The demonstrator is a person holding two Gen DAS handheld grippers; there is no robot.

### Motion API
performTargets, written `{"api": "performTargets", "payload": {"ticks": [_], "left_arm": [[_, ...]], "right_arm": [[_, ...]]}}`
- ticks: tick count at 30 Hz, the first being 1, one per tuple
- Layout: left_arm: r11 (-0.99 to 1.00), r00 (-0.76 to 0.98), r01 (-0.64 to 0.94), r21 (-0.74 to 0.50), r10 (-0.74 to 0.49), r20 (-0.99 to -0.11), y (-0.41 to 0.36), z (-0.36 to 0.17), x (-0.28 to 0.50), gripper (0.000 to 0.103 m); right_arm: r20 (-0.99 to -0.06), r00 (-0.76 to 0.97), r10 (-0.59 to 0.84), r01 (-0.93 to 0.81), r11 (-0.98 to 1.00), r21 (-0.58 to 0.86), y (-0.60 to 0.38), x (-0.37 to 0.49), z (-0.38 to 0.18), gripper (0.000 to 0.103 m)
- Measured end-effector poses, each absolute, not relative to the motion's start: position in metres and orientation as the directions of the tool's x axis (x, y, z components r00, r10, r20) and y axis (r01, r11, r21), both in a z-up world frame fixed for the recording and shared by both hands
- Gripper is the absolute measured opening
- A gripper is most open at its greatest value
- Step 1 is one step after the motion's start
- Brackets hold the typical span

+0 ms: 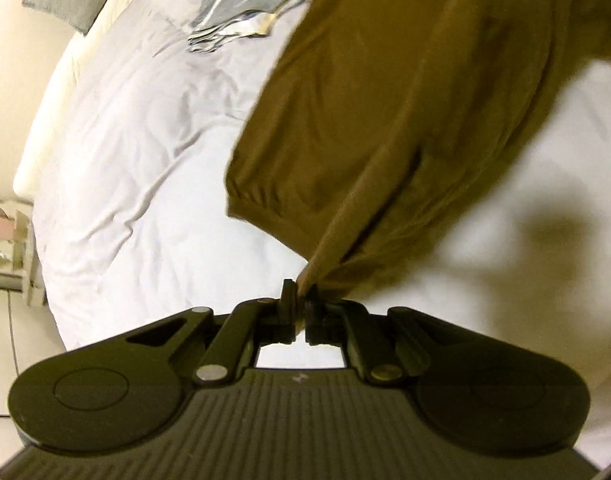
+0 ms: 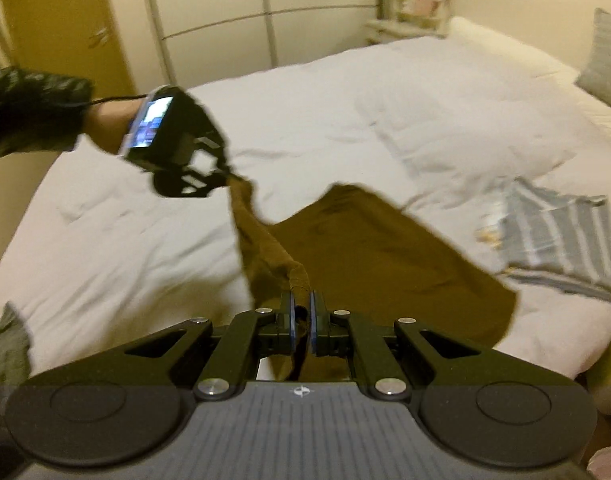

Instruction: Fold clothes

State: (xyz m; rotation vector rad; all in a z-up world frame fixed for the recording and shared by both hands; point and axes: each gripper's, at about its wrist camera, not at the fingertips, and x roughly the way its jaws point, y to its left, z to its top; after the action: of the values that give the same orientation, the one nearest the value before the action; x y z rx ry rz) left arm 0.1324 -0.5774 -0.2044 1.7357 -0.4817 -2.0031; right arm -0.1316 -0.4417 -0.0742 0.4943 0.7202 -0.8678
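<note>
both claws clamped on the brown garment [image 2: 385, 256]: left claw [image 1: 301, 304] pinches a bunched corner at 6 o'clock in its own view, right claw [image 2: 301, 312] grips a rolled edge at 6 o'clock in its view. from the right wrist, the left claw sits at 9 o'clock, raised off the bed [image 2: 325, 120], cloth strung between the two. the rest of the garment drapes down onto the white duvet, ribbed hem [image 1: 261, 196] lying at about 8 o'clock from centre in the left view. a grey striped piece [image 2: 557, 240] lies on the bed at 3 o'clock, just beside the brown one, looks already folded. judgement: mid-spread or first fold. to do it well, keep the held edge taut and level between the claws, lower both together so it lands flat, and steer clear of the striped piece. both grips are on bunched fabric, so slip risk looks low but the edge may land twisted.
</note>
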Motion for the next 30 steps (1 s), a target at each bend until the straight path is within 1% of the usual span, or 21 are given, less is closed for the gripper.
{"api": "performTargets", "payload": {"ticks": [3, 6, 10, 14, 18, 25, 28, 29, 30], "left_arm": [[-0.850, -0.080, 0.135, 0.510, -0.522, -0.849, -0.618, -0.202, 0.098, 0.003], [-0.866, -0.050, 0.179, 0.467, -0.482, -0.874, -0.662, -0.211, 0.063, 0.003], [-0.892, 0.013, 0.186, 0.412, -0.417, -0.909, -0.716, -0.247, 0.022, 0.003], [-0.913, 0.061, 0.210, 0.348, -0.343, -0.937, -0.754, -0.287, -0.006, 0.003], [-0.926, 0.091, 0.220, 0.308, -0.295, -0.951, -0.775, -0.313, -0.020, 0.002], [-0.917, 0.080, 0.301, 0.261, -0.248, -0.965, -0.797, -0.321, -0.013, 0.004], [-0.902, 0.049, 0.350, 0.252, -0.250, -0.967, -0.801, -0.318, -0.004, 0.012], [-0.896, 0.033, 0.367, 0.250, -0.256, -0.966, -0.801, -0.315, 0.001, 0.017], [-0.890, 0.013, 0.387, 0.242, -0.257, -0.966, -0.800, -0.311, 0.009, 0.026]], "right_arm": [[-0.735, 0.430, -0.524, 0.838, 0.535, 0.109, -0.494, -0.176, -0.085, 0.006], [-0.753, 0.429, -0.498, 0.853, 0.498, 0.157, -0.553, -0.218, -0.113, 0.006], [-0.781, 0.436, -0.448, 0.867, 0.441, 0.232, -0.622, -0.267, -0.157, 0.006], [-0.829, 0.425, -0.364, 0.875, 0.400, 0.273, -0.681, -0.297, -0.221, 0.006], [-0.857, 0.411, -0.311, 0.879, 0.383, 0.283, -0.708, -0.314, -0.259, 0.004], [-0.860, 0.421, -0.288, 0.882, 0.353, 0.313, -0.724, -0.325, -0.275, 0.003], [-0.866, 0.413, -0.281, 0.888, 0.337, 0.313, -0.728, -0.324, -0.281, 0.003], [-0.869, 0.410, -0.279, 0.890, 0.332, 0.313, -0.729, -0.323, -0.283, 0.003], [-0.871, 0.407, -0.276, 0.892, 0.326, 0.313, -0.731, -0.323, -0.285, 0.003]]}}
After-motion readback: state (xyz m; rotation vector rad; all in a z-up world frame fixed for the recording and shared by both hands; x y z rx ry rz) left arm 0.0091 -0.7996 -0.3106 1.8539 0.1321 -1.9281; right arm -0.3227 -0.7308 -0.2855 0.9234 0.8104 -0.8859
